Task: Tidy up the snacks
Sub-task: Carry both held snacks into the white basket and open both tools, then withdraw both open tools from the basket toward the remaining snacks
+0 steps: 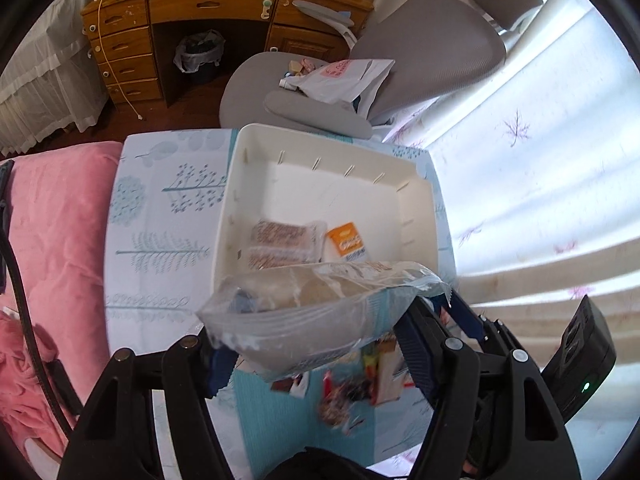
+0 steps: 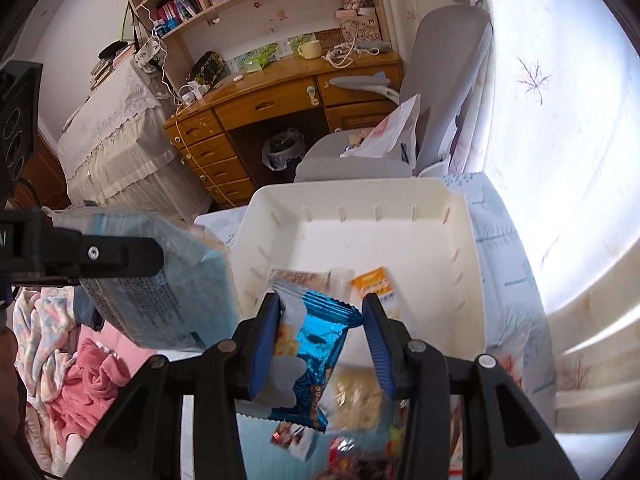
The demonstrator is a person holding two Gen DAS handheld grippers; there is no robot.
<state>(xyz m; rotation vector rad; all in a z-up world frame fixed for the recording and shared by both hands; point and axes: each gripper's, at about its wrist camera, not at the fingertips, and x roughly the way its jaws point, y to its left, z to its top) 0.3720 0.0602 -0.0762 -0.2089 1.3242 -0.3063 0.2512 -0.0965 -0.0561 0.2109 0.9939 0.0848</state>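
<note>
A white plastic bin stands on a patterned cloth and holds a brown-printed snack pack and an orange packet. My left gripper is shut on a large clear-and-blue snack bag, held above the bin's near edge; the bag also shows at the left of the right wrist view. My right gripper is shut on a shiny blue snack packet, held over the bin's near rim.
Several loose snack packets lie on the cloth below both grippers. A grey office chair with a white bag on its seat stands behind the bin. A wooden desk is further back. Pink bedding lies left.
</note>
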